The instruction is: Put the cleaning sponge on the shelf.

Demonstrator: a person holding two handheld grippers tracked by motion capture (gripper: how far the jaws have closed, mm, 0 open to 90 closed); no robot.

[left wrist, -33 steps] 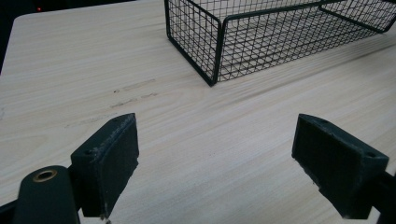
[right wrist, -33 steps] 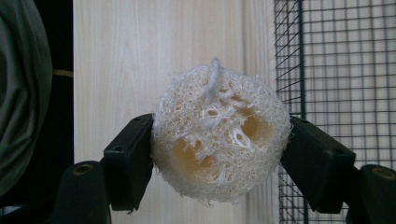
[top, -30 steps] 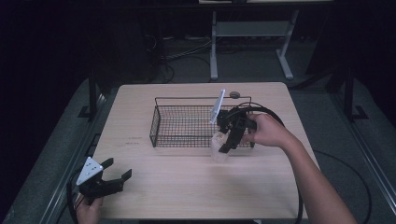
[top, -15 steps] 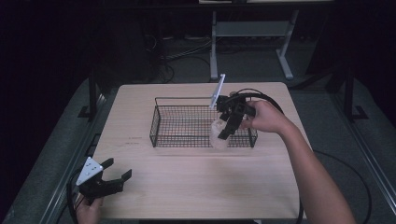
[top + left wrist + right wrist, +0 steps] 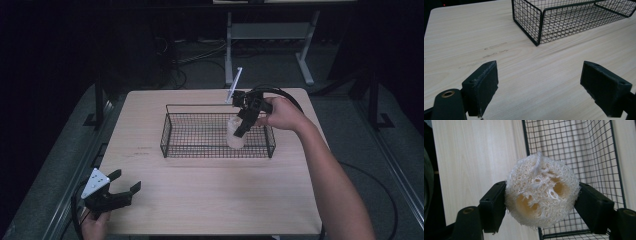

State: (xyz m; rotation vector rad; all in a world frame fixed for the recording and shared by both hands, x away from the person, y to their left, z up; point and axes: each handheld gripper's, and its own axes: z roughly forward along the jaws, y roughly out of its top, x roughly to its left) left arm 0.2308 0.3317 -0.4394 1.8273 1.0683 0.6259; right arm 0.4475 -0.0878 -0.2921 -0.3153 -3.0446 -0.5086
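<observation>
The right gripper, clenched on a loofah sponge, has moved over the wire basket, ready to drop it; the left gripper rests open.

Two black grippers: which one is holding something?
The right gripper, over the black wire basket, is shut on the pale round loofah sponge. The left gripper is open over bare table near the front left corner.

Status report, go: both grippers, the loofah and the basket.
Right gripper shut on loofah, held over wire basket. Left gripper open, nothing between its fingers, low over table. Basket floor below looks bare.
</observation>
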